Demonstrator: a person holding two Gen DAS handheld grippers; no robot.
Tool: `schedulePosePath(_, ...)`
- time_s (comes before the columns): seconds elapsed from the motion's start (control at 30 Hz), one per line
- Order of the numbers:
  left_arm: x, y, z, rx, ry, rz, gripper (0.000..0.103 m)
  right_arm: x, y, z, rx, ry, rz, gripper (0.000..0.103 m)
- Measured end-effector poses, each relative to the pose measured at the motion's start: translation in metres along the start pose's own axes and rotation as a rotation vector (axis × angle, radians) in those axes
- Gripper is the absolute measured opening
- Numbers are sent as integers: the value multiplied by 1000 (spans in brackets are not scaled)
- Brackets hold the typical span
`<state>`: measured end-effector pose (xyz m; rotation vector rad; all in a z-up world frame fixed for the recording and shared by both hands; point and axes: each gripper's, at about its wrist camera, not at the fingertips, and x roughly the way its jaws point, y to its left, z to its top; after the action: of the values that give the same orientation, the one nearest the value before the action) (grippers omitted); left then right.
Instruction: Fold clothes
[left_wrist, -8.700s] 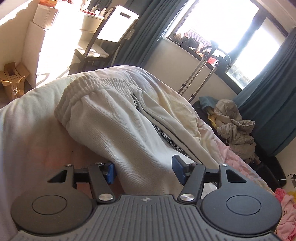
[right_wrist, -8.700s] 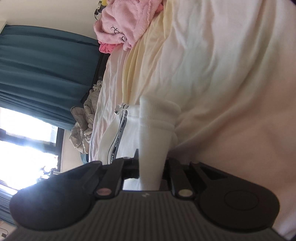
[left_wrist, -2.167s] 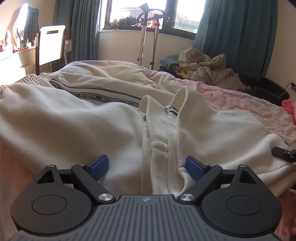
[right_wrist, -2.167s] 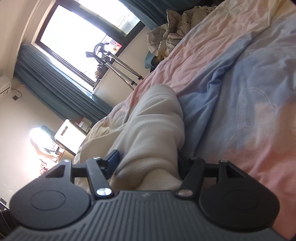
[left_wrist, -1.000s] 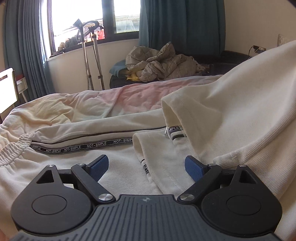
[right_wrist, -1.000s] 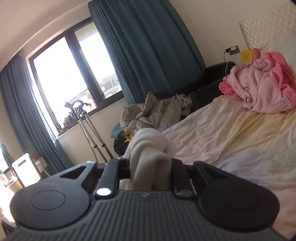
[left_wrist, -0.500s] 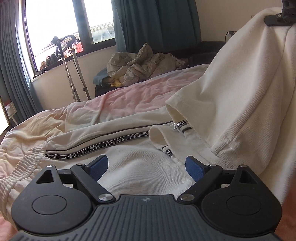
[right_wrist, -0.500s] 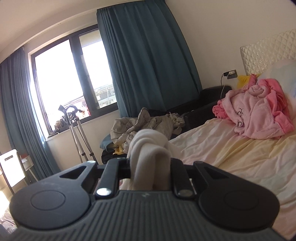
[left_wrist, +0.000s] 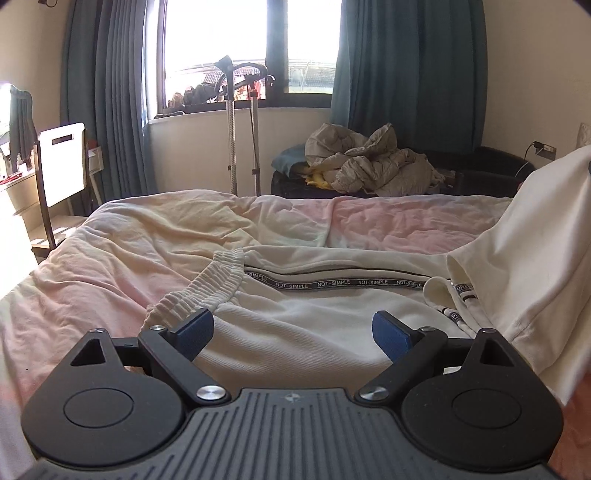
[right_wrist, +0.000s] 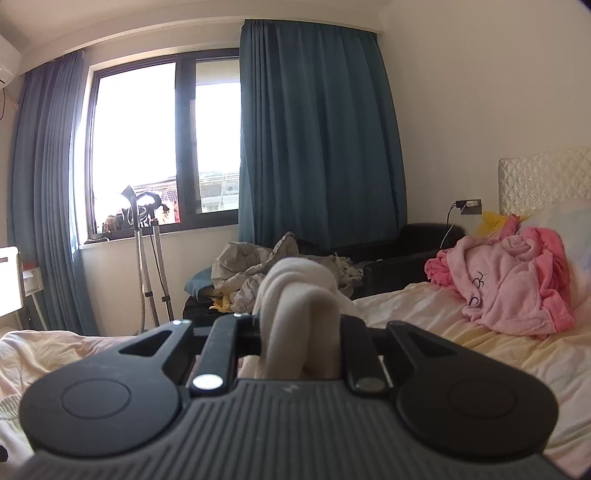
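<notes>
Left tongs (left_wrist: 293, 330) gape apart low in frame, nothing between the blue pads (left_wrist: 194, 328). Right tongs (right_wrist: 301, 347) clamp a bunched fold of cream sweatpants (left_wrist: 314, 325); the rest sprawls on the bed (left_wrist: 147, 236), one leg lifted at right edge.
</notes>
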<state>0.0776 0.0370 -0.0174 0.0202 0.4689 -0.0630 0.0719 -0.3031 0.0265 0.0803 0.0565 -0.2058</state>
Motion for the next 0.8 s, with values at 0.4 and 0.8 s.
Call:
schedulePosePath(0.4, -15, 110, 21, -359, -203, 76, 94, -1, 170, -18, -299, -102, 72, 19)
schedulePosePath(0.8, -27, 196, 12, -655, -280, 228, 94, -14, 350, -134, -432, 87, 550, 19)
